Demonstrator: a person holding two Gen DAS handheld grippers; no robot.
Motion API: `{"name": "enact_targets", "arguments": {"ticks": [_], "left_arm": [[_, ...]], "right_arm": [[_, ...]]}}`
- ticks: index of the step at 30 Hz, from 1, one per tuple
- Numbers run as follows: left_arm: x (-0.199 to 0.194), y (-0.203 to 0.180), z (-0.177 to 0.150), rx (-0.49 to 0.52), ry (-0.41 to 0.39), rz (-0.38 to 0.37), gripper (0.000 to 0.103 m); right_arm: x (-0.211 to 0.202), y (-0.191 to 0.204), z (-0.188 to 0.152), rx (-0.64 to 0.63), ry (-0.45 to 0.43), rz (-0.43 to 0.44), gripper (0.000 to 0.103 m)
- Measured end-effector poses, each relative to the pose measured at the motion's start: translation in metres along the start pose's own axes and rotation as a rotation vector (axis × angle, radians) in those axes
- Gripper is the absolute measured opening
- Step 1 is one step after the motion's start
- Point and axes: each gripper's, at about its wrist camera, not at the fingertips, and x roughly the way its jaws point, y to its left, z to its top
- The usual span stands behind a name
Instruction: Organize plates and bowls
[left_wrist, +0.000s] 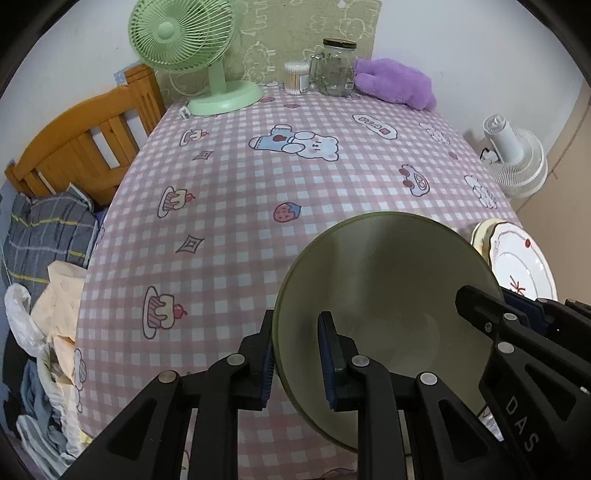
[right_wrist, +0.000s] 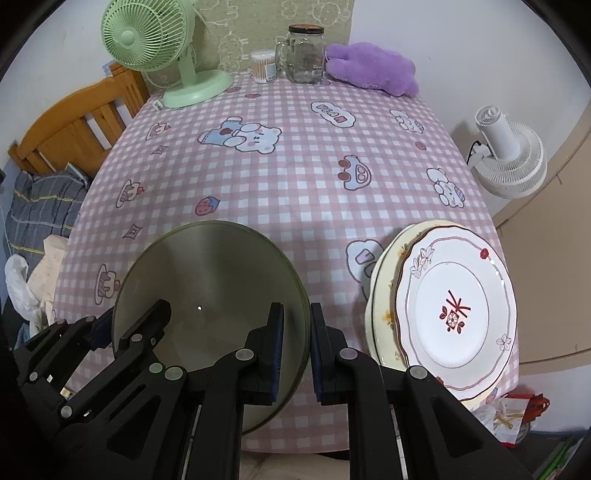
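My left gripper (left_wrist: 297, 360) is clamped on the left rim of the round olive-green bowl (left_wrist: 384, 295) at the lower centre of its frame, one pad inside the wall and one outside. My right gripper (right_wrist: 297, 356) pinches the opposite rim the same way. The bowl sits over the pink checked tablecloth (right_wrist: 295, 166), with the white flower-patterned plate (right_wrist: 454, 306) stacked on a cream plate (right_wrist: 380, 280) at lower right.

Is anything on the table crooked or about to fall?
Yes. The stacked plates hang past the table's near right corner, so they look tippy. The green bowl, gripped on both sides of its rim, also pokes over the near edge.
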Motion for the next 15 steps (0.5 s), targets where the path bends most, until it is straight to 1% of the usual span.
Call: {"name": "enact_targets", "arguments": {"ticks": [3,4,5,9,11,12,14,15], "left_arm": [[0.0,-0.003,0.0,0.013,0.003,-0.001,0.026],[0.0,-0.004,0.0,0.017,0.005,-0.004,0.031],[0.0,-0.005,0.0,0.018,0.007,-0.006,0.033],[0.0,-0.003,-0.001,0.01,0.027,-0.033,0.041],[-0.002,-0.002,-0.001,0.006,0.027,-0.032,0.05],[-0.005,-0.001,-0.001,0.003,0.023,-0.027,0.052],[-0.01,0.002,0.001,-0.01,0.008,-0.04,0.061],[-0.013,0.004,0.001,-0.014,0.001,-0.043,0.063]], "right_arm": [[0.001,-0.004,-0.001,0.013,0.001,0.005,0.017],[0.002,-0.004,-0.002,0.017,0.0,0.01,0.017],[0.001,-0.005,-0.002,0.018,-0.002,0.015,0.017],[0.0,-0.009,-0.005,0.04,-0.001,0.047,0.017],[-0.001,-0.012,-0.007,0.053,0.006,0.067,0.017],[-0.002,-0.012,-0.007,0.059,0.006,0.074,0.017],[-0.004,-0.014,-0.007,0.07,0.008,0.075,0.017],[-0.005,-0.015,-0.007,0.075,0.013,0.074,0.017]]}}
